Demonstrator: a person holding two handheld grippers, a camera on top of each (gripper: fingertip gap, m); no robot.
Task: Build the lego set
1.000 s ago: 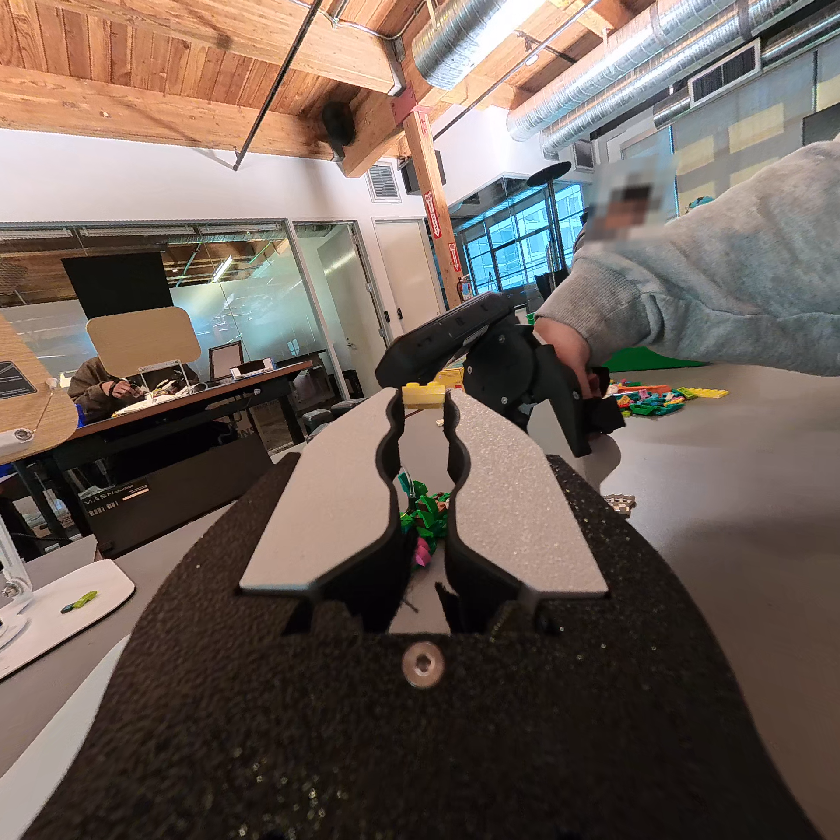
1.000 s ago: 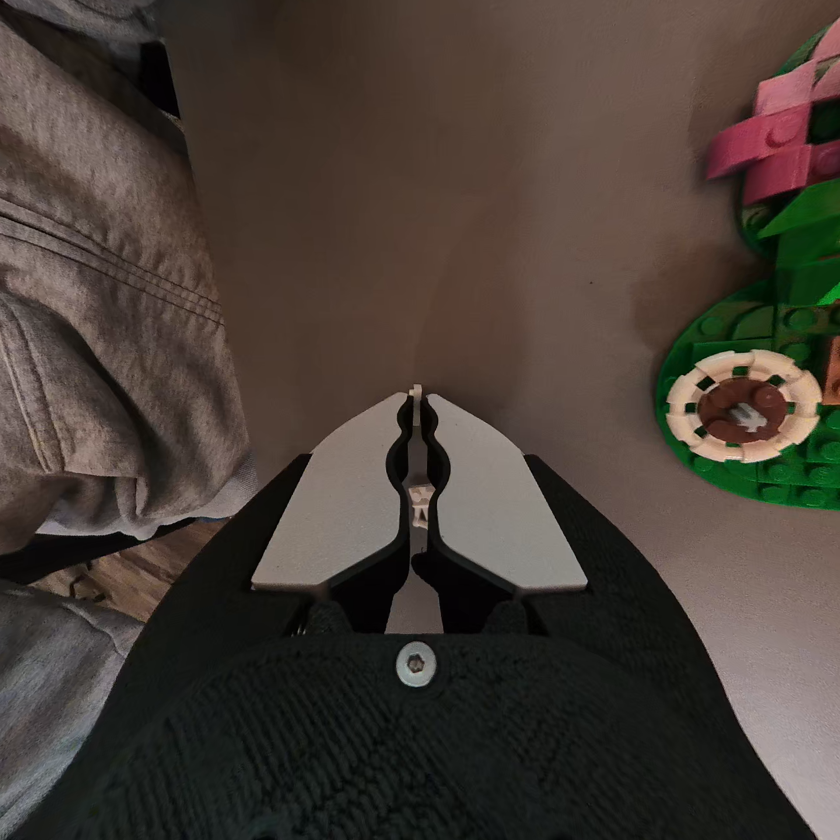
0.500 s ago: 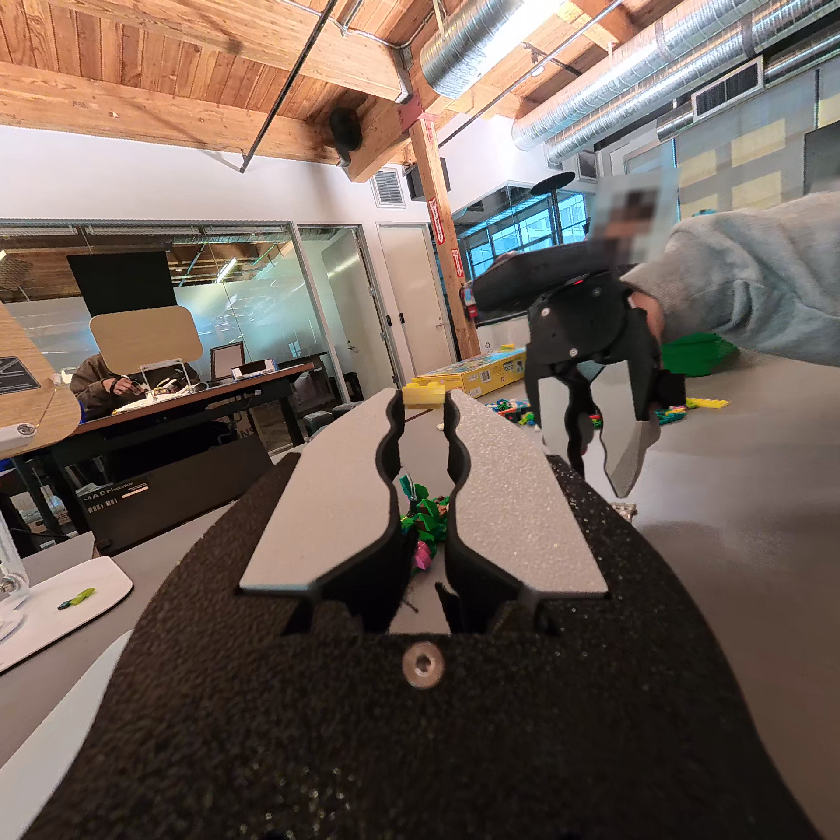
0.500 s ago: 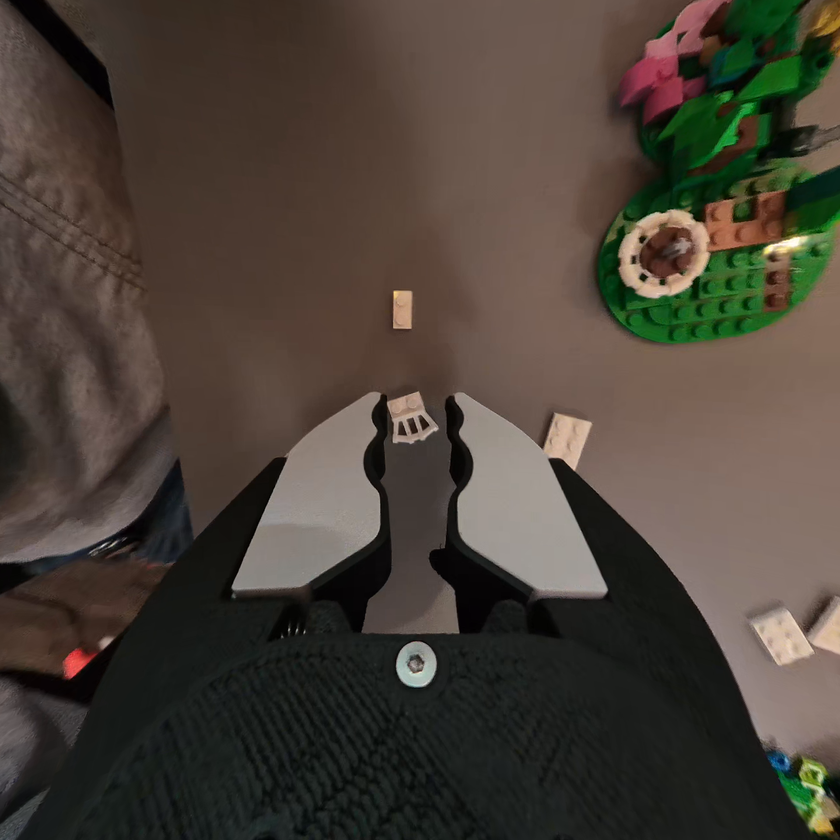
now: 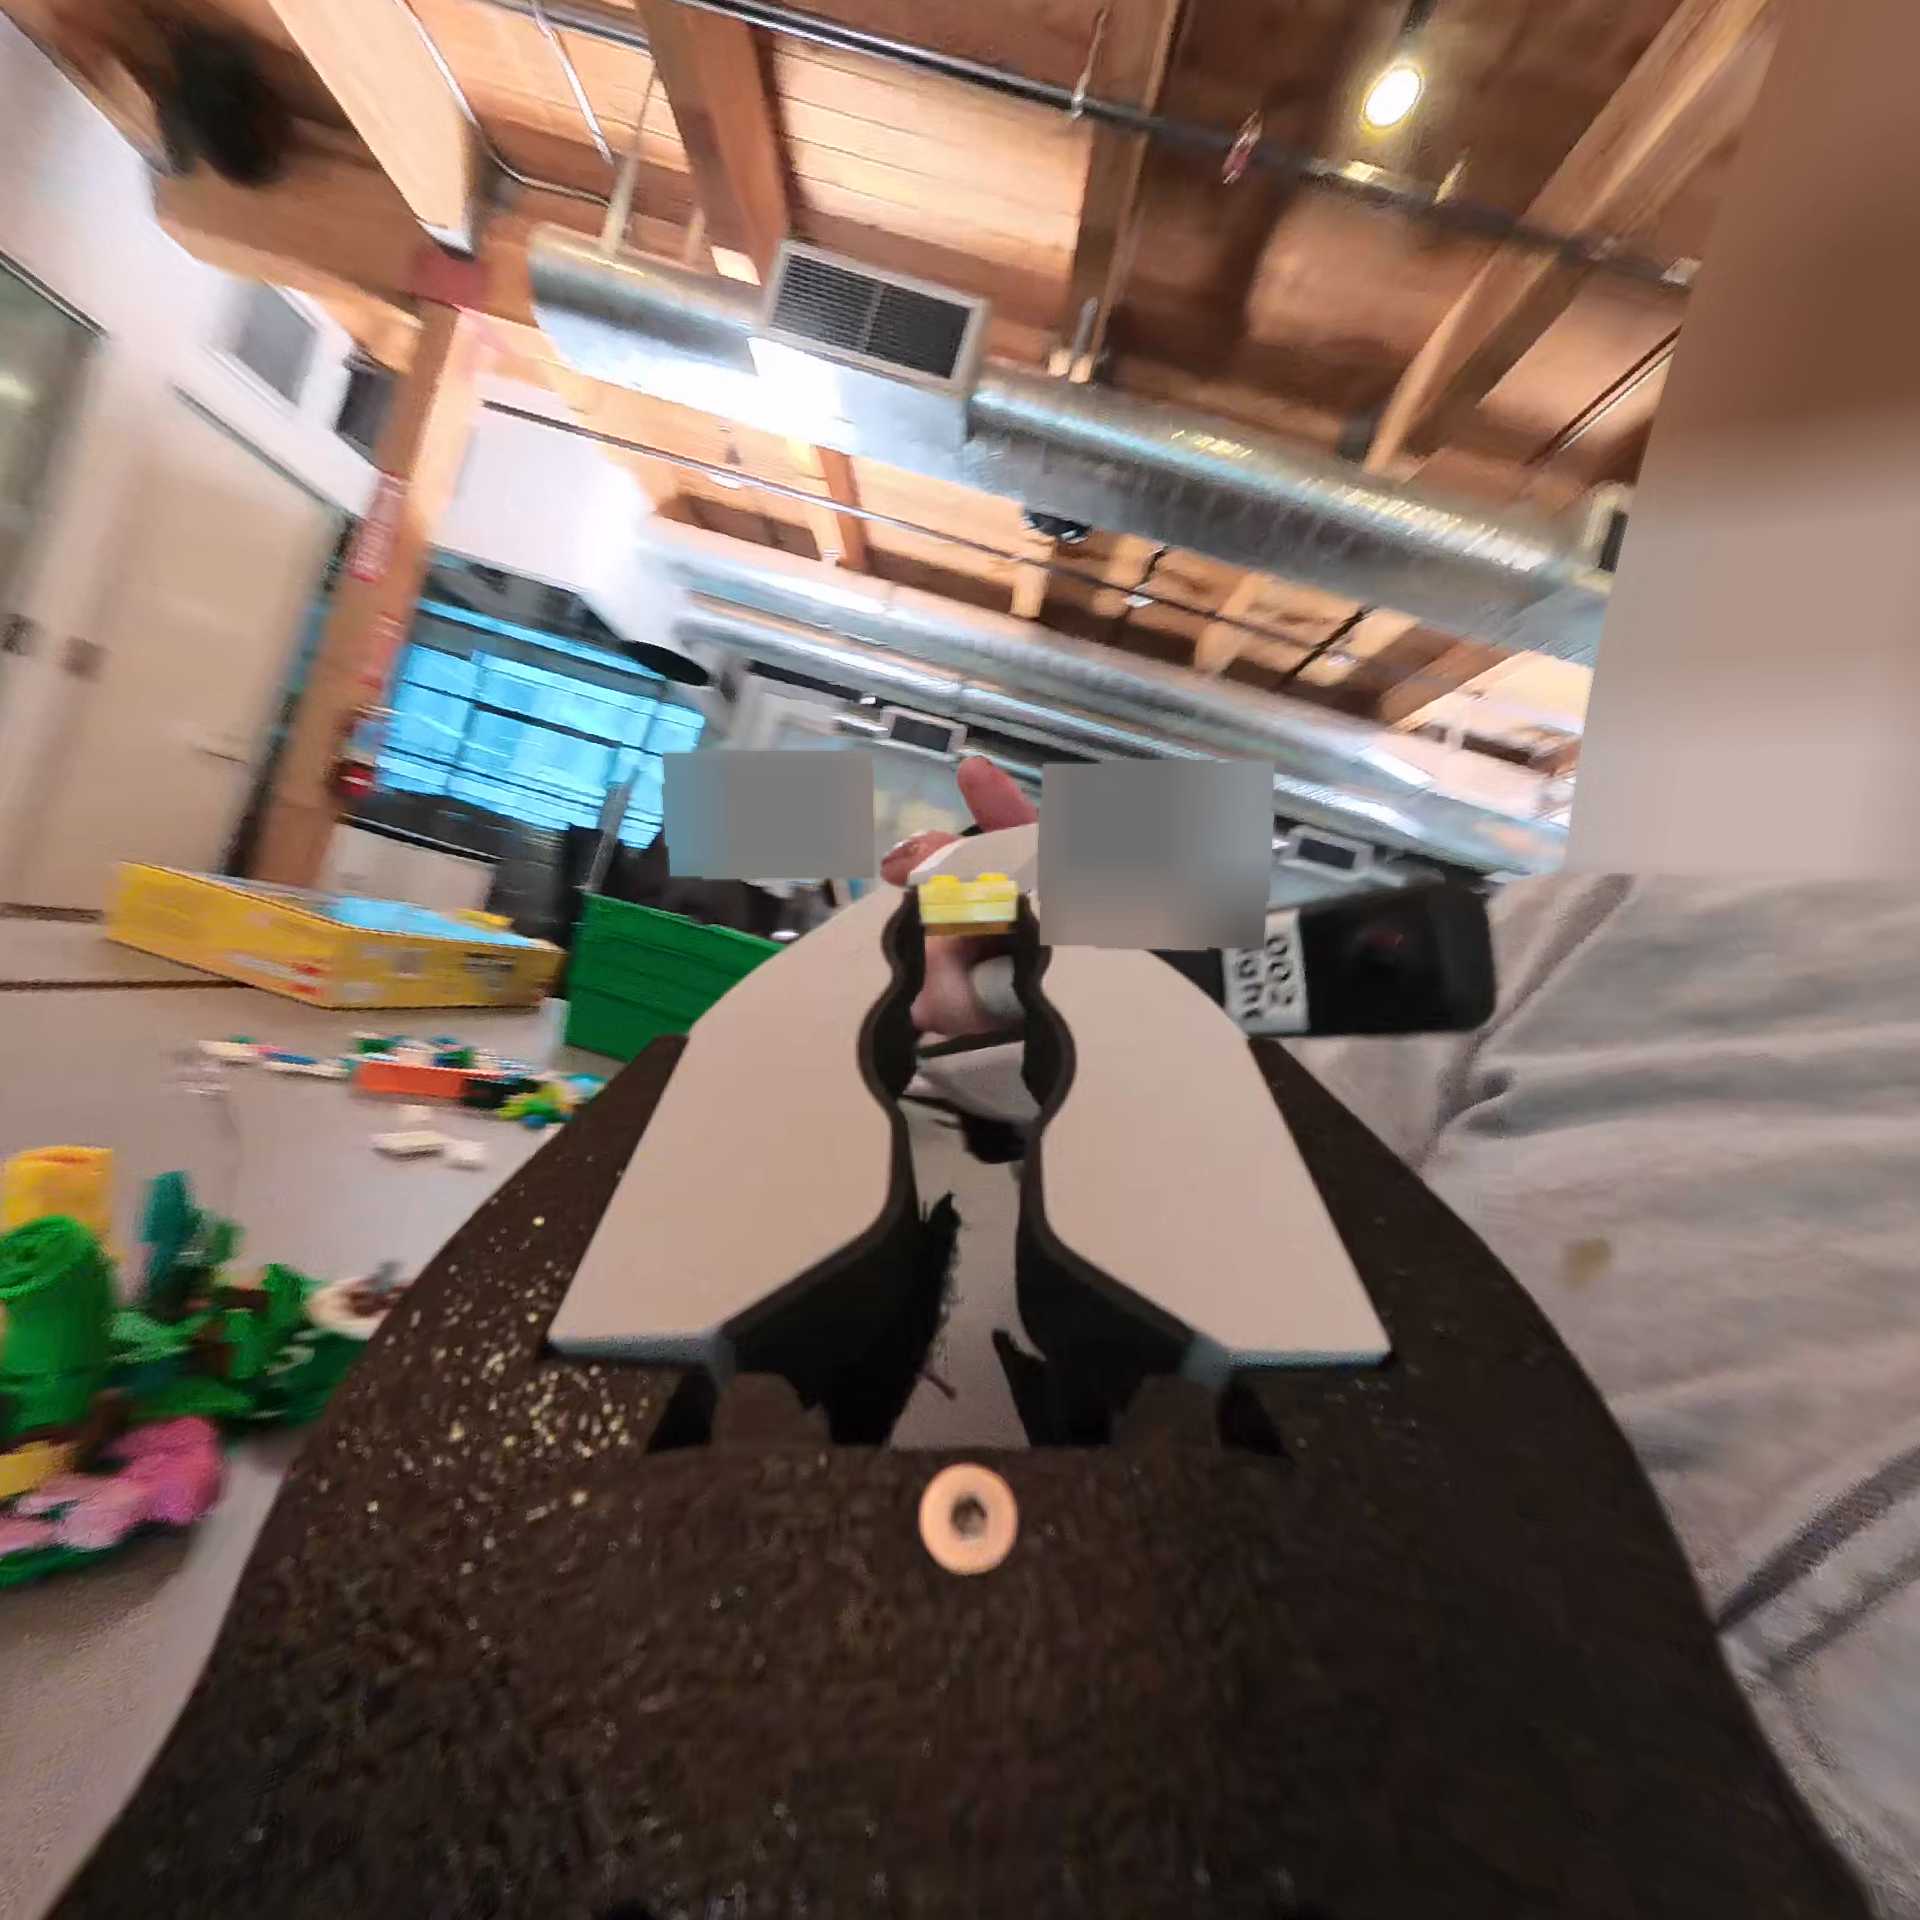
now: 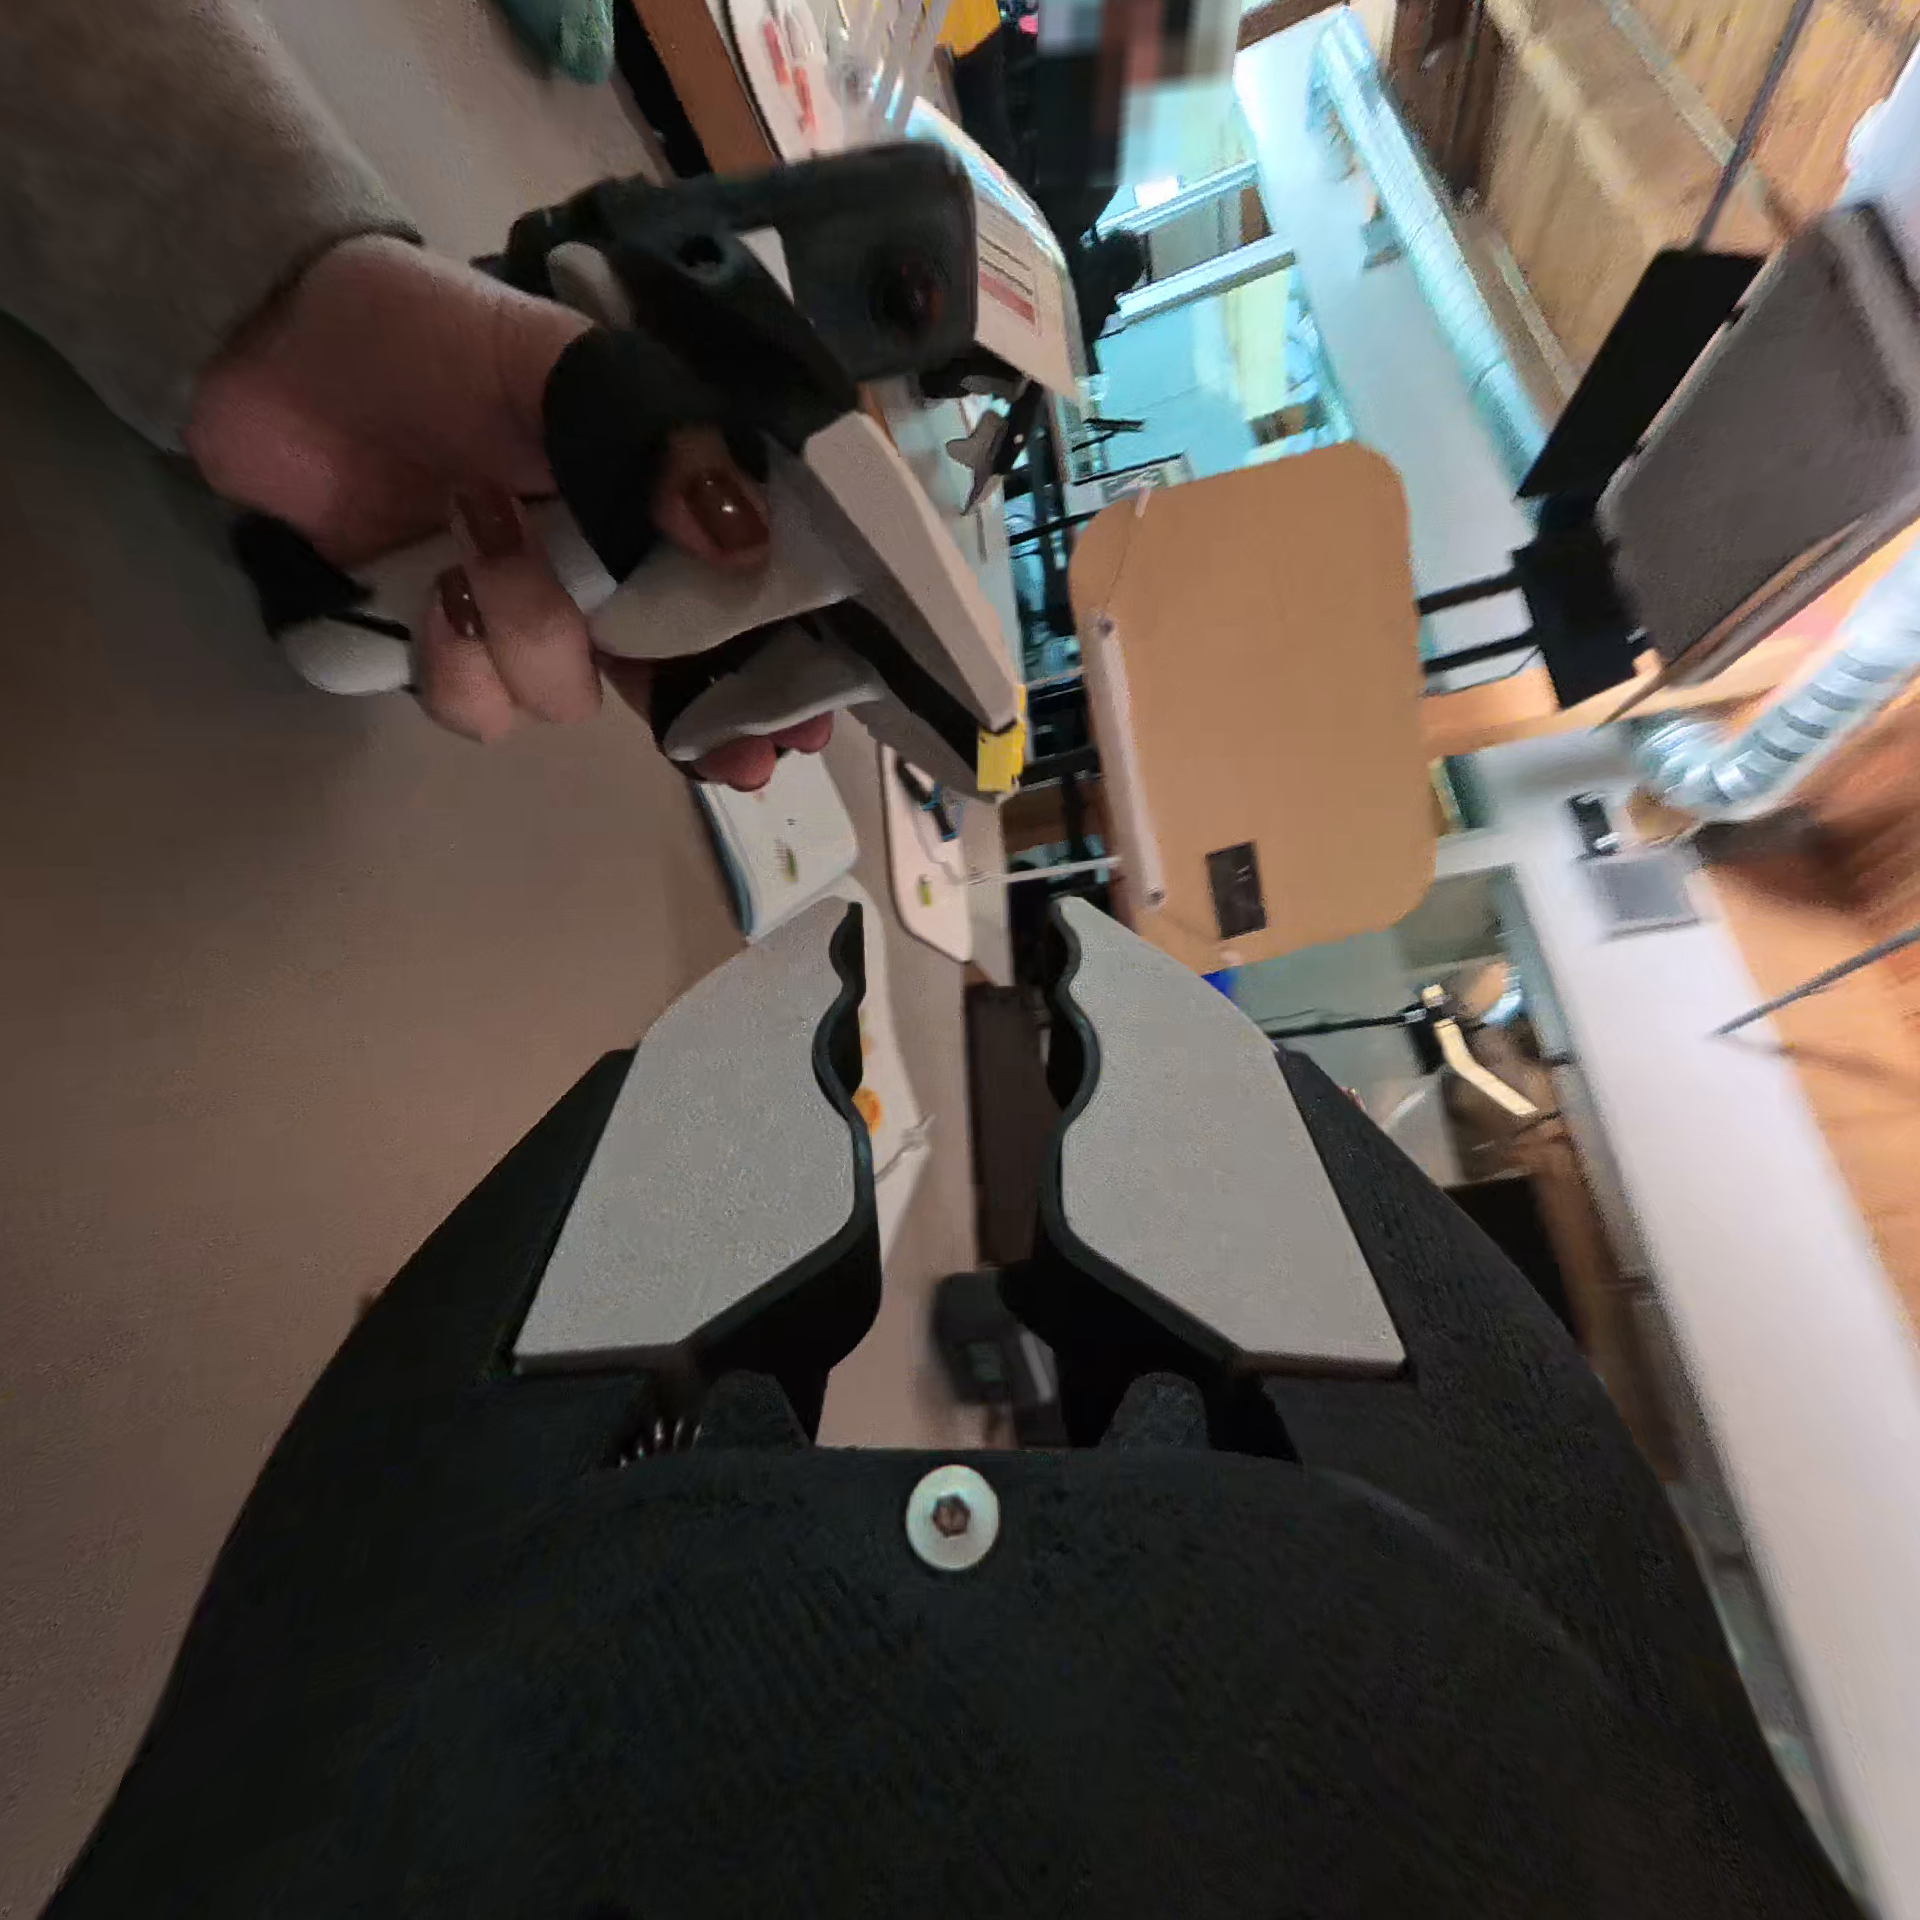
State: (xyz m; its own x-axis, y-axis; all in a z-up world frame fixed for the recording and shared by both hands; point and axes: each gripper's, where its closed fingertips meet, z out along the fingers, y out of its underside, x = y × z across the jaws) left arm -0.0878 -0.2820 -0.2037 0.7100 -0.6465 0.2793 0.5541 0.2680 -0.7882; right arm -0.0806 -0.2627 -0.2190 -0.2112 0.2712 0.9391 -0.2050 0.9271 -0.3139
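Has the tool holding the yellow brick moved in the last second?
Yes. The left gripper has swung right and tilted up: the green model that sat ahead now lies far left.

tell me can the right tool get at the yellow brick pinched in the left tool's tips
Probably yes. The right tool is open and empty, and the yellow brick sticks out of the left tool tips just ahead, with only air between them.

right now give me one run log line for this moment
left gripper: shut on yellow brick, raised off table | right gripper: open, empty | green lego build: on table, left
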